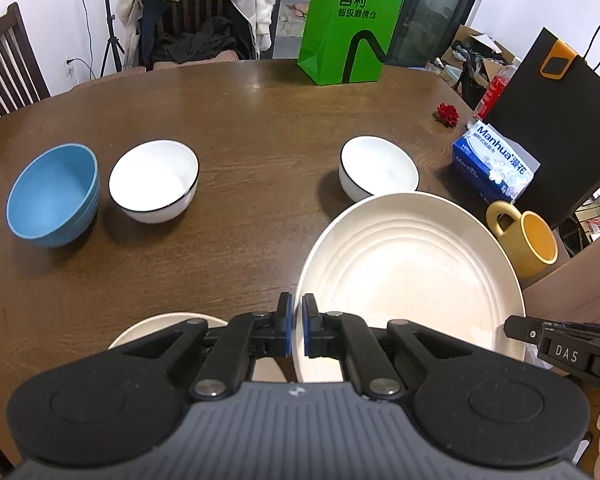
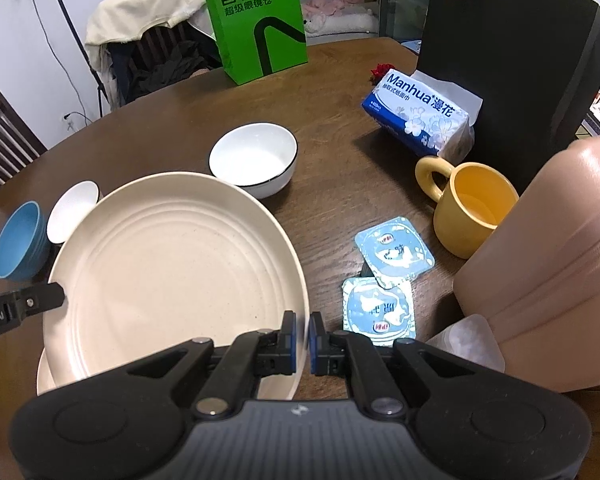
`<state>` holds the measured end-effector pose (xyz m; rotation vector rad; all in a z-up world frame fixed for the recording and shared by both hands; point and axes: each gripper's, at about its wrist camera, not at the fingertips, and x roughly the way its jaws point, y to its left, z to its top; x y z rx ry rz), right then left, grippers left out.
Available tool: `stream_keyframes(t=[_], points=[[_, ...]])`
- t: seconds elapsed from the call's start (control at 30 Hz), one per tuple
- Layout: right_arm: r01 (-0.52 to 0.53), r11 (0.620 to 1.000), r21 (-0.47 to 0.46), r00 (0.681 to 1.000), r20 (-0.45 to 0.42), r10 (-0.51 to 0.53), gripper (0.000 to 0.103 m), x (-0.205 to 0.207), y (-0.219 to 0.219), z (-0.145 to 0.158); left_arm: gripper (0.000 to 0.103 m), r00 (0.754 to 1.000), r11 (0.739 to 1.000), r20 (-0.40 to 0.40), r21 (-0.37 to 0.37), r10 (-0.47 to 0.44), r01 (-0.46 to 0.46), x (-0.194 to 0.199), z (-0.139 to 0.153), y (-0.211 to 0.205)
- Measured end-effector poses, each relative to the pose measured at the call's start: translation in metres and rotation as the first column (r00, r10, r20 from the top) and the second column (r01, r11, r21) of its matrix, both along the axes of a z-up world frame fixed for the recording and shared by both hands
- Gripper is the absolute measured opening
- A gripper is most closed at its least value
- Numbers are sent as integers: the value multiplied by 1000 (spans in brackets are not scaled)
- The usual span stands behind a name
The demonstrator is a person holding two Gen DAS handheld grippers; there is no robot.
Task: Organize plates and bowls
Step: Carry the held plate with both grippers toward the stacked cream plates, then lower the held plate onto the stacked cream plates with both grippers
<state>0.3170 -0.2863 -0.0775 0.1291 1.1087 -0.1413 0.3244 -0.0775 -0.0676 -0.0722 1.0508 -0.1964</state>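
Observation:
A large cream ridged plate (image 1: pixel 412 276) is held tilted above the brown table (image 1: pixel 240 120). My left gripper (image 1: pixel 298 305) is shut on its left rim, and my right gripper (image 2: pixel 302 323) is shut on its right rim (image 2: pixel 296 280). A second cream plate (image 1: pixel 160 326) lies on the table under my left gripper. A blue bowl (image 1: pixel 54 196) and a black-rimmed white bowl (image 1: pixel 154 180) stand side by side at the left. Another white bowl (image 1: pixel 378 172) stands just beyond the held plate.
A yellow mug (image 2: pixel 472 208), a tissue pack (image 2: pixel 420 114) and a black bag (image 2: pixel 508 52) stand at the right. Two blue sealed cups (image 2: pixel 384 280) lie by the plate. A pink case (image 2: pixel 560 260) is at the right edge and a green bag (image 1: pixel 348 28) at the back.

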Motion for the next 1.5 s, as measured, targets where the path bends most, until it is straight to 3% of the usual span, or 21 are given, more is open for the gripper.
stream_keyframes(t=[1.5], points=[[-105,994,12,992,-73,106,6,-18,54,-44,5,992,994,-68,17,111,-110,-43,-45,59]])
